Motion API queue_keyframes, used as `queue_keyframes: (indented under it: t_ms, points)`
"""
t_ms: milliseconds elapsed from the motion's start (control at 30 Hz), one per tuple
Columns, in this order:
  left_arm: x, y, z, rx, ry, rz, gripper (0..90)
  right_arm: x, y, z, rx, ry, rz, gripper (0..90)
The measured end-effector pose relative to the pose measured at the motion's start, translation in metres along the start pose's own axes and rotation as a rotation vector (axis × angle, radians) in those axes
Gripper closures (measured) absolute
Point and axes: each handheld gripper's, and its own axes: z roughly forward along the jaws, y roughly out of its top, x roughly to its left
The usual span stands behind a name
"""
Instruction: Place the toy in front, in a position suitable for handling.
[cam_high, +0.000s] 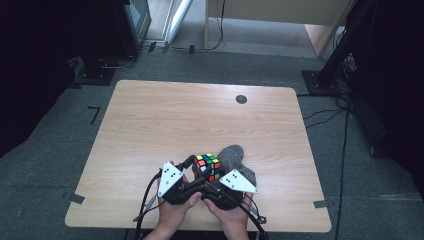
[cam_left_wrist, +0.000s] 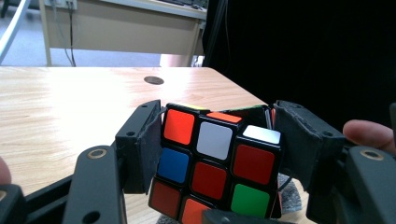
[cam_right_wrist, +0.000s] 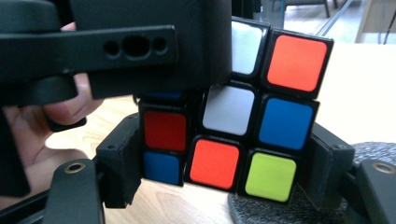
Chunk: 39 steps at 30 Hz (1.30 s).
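Both the left gripper (cam_left_wrist: 219, 158) and right gripper (cam_right_wrist: 224, 163) clamp the multicoloured plastic puzzle cube (cam_high: 208, 166) near the wooden worktop's (cam_high: 200, 120) near edge; bare worktop lies ahead, with a grey felt pad (cam_high: 232, 156) just beside the cube.

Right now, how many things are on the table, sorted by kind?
Puzzle cube: 1
Grey cloth: 1
Handheld grippers, left gripper and right gripper: 2
Total: 4
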Motion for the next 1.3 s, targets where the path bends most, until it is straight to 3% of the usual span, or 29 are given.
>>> queue_keyframes:
  t_ms: [133,167,400,500,600,733,900,1067,1300]
  points:
    - [0.002,0.001,0.0,0.003,-0.013,-0.008,34.8,0.001,-0.001,-0.001,-0.008,-0.028,-0.023,31.8]
    - [0.006,0.002,0.0,0.011,-0.03,-0.027,34.7,0.001,-0.002,-0.002,-0.019,-0.056,-0.045,34.3]
    - [0.009,0.003,0.004,0.045,-0.065,-0.017,33.7,0.001,-0.003,-0.003,-0.016,-0.078,-0.072,34.5]
    - [0.01,0.004,0.005,0.061,-0.09,-0.012,30.1,0.001,-0.005,-0.005,-0.03,-0.093,-0.107,34.6]
    - [0.014,0.005,0.007,0.099,-0.141,-0.043,25.9,0.004,-0.005,-0.007,-0.049,-0.096,-0.128,34.6]
    - [0.015,0.005,0.01,0.128,-0.17,-0.048,22.2,0.006,-0.005,-0.008,-0.061,-0.101,-0.148,34.6]
    - [0.016,0.009,0.009,0.132,-0.197,-0.017,21.6,0.01,-0.009,-0.008,-0.071,-0.097,-0.183,34.6]
    - [0.014,0.01,0.01,0.165,-0.195,0.042,24.9,0.01,-0.009,-0.01,-0.087,-0.095,-0.168,34.4]
    - [0.012,0.012,0.006,0.15,-0.187,0.097,31.4,0.009,-0.009,-0.011,-0.097,-0.084,-0.171,33.9]
